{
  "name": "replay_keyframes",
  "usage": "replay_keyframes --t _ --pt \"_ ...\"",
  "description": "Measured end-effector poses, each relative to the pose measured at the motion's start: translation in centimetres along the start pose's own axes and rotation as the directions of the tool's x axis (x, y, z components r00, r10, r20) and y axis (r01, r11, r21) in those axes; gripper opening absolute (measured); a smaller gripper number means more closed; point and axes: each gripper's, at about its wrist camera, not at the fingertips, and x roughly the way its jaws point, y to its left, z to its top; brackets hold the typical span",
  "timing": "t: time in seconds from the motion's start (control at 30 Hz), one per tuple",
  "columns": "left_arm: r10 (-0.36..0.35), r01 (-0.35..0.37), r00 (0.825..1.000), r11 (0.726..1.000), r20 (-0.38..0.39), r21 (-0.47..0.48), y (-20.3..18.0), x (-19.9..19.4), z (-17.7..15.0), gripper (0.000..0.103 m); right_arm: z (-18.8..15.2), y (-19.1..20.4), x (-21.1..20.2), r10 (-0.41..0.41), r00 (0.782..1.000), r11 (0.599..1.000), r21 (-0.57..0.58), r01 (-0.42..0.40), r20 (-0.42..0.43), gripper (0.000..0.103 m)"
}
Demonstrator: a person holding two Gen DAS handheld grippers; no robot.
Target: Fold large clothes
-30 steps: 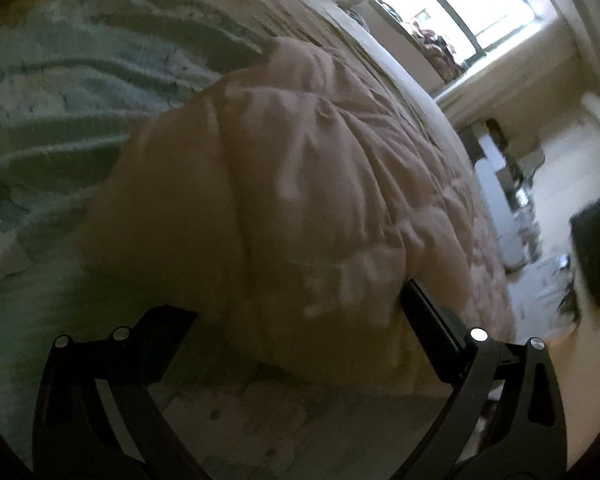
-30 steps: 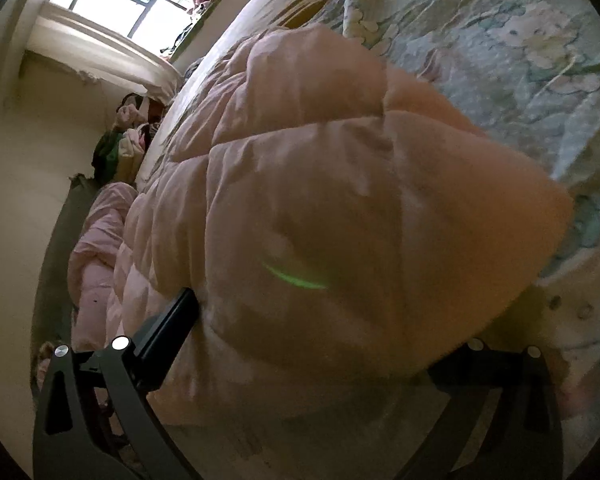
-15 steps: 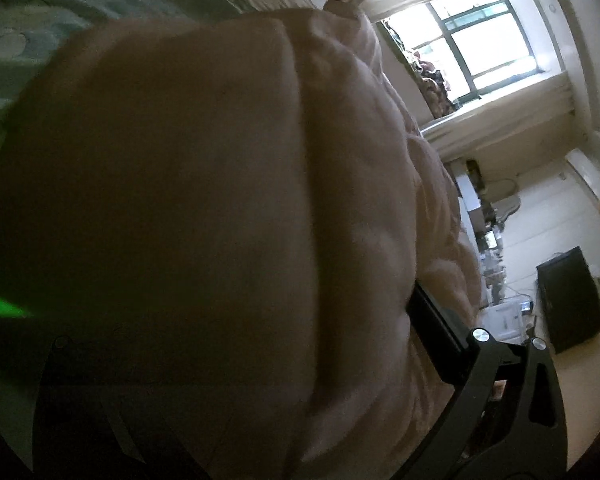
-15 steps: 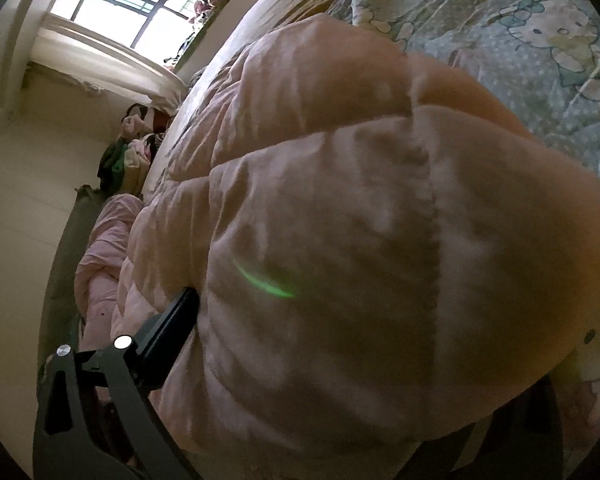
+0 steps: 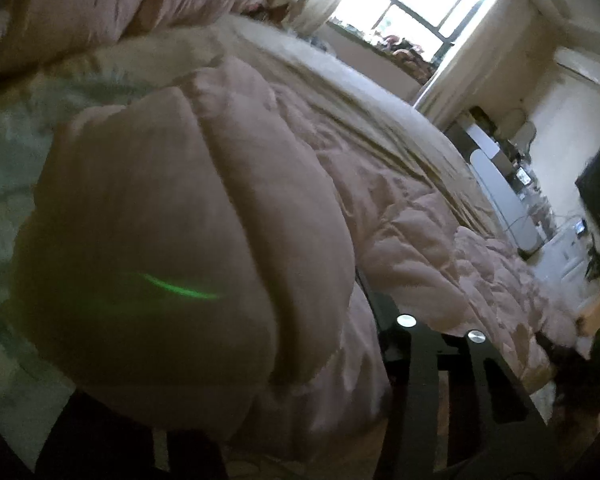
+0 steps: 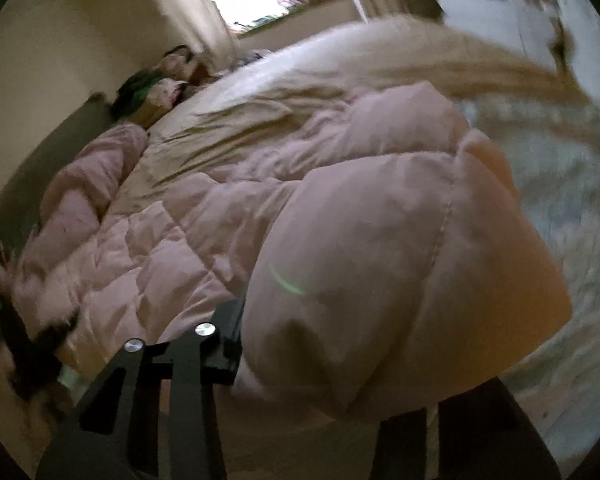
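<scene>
**Both corners pinched, and the puffy coat could slip**

The left gripper [image 5: 268, 392] and the right gripper [image 6: 332, 376] have just been closing, and each is now clenched on a padded corner of the pink quilted coat [image 5: 400, 216], fabric bulging between the jaws. The rest of the coat trails away across the bed [image 6: 560, 184], over a tan blanket [image 5: 360, 92] and a pale patterned sheet.

What worries me from here: the padding is thick and slick, so a grip on only the outer shell may slide out as the corners are carried over. If one hand travels ahead of the other, the fold will likely land crooked. The trapped air could also spring the fold back open, and the tan blanket underneath might drag along with it.

As for containers, I see none near the work. Something boxy stands by the far wall beyond the bed, too blurred to say what it holds.
</scene>
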Motion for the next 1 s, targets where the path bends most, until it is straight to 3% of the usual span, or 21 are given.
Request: replay_keyframes --t 0.17,0.3,0.4,0.53,0.73,1.0 --pt "0.020 -0.029 0.997 0.993 0.079 0.112 -2.5 -2.8 0.9 0.034 0.9 3.4 -2.8 0.010 0.993 0.981 -0.191 0.013 0.120 0.030" --pt "0.030 -0.068 0.986 0.970 0.163 0.233 -5.4 -5.7 0.9 0.032 0.0 7.5 -6.8 0.065 0.978 0.930 -0.368 0.012 0.197 0.028" --pt "0.024 -0.079 0.979 0.960 0.204 0.269 -5.8 -8.3 0.1 0.032 -1.6 8.6 -9.4 0.119 0.963 0.897 -0.442 0.000 0.241 0.028" --pt "0.015 -0.077 0.976 0.958 0.219 0.277 -6.3 -9.9 -1.0 0.032 -3.7 8.1 -12.0 0.169 0.951 0.883 -0.468 -0.030 0.258 0.028" --pt "0.019 -0.080 0.977 0.956 0.213 0.281 -5.4 -10.9 -2.9 0.032 -6.3 6.9 -13.6 0.191 0.953 0.875 -0.481 -0.057 0.235 0.028" --pt "0.062 -0.106 0.984 0.959 0.169 0.263 -4.1 -10.1 -5.9 0.033 -9.9 3.5 -13.0 0.134 0.976 0.937 -0.342 -0.068 0.174 0.029"
